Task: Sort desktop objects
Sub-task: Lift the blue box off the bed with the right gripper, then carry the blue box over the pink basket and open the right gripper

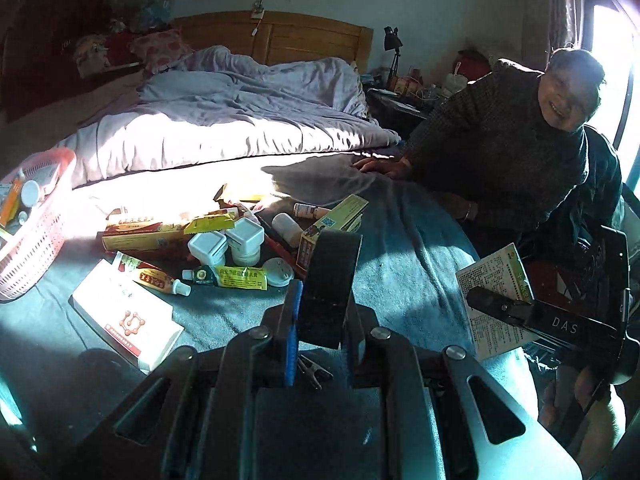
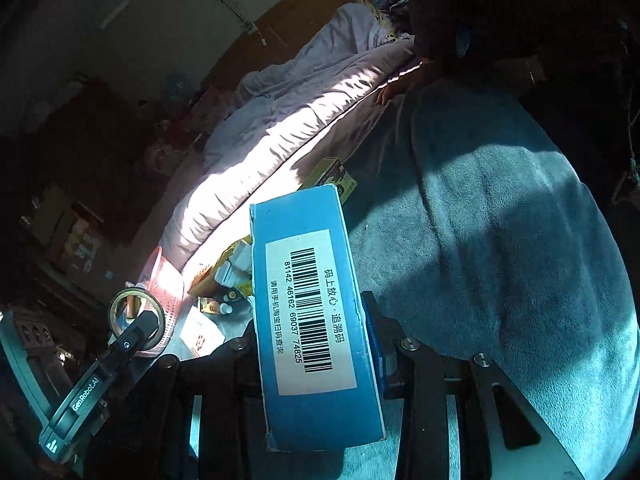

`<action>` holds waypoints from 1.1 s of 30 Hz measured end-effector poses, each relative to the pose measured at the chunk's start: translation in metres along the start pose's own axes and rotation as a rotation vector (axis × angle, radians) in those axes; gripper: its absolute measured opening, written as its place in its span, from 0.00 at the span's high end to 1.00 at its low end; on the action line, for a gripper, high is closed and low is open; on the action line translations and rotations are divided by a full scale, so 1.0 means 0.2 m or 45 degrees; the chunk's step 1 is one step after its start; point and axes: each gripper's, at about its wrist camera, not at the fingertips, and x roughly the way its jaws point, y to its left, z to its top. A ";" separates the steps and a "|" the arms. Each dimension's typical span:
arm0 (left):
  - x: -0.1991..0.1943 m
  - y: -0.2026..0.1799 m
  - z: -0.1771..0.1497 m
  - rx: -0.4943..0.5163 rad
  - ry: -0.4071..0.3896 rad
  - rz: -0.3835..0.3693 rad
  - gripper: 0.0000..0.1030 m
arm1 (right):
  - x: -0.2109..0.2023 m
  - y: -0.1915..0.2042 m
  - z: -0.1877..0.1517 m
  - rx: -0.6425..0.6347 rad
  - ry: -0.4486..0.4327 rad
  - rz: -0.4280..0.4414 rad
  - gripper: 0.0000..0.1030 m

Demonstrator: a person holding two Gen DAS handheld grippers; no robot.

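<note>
My left gripper point(image 1: 322, 312) is shut on a roll of tape point(image 1: 330, 280), seen edge-on as a dark band between the blue pads. In the right wrist view the same tape roll point(image 2: 138, 316) shows as a ring held up in the left gripper point(image 2: 140, 330). My right gripper point(image 2: 312, 320) is shut on a long blue box point(image 2: 304, 240) with a barcode label, lifted above the teal blanket point(image 2: 500, 240). In the left wrist view that box point(image 1: 496, 280) shows its white printed side at the right, in the right gripper point(image 1: 480, 300).
A pile of medicine boxes, tubes and white jars point(image 1: 224, 244) lies on the blanket, a white box point(image 1: 128, 316) in front of it. A pink basket point(image 1: 36, 240) with several items stands at the left. A person point(image 1: 520, 140) leans in from the right, one hand point(image 1: 380, 166) on the bed.
</note>
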 end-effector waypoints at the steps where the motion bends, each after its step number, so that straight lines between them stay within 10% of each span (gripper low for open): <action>1: 0.00 -0.01 -0.01 -0.005 0.017 -0.006 0.83 | -0.03 0.00 0.00 0.007 0.002 0.007 0.67; 17: -0.16 0.05 -0.08 0.061 -0.032 0.067 0.83 | -0.03 0.06 -0.12 -0.050 0.088 0.041 0.67; 33: -0.33 0.68 -0.08 -0.130 -0.060 0.208 0.83 | 0.37 0.73 -0.12 -0.392 0.301 0.129 0.67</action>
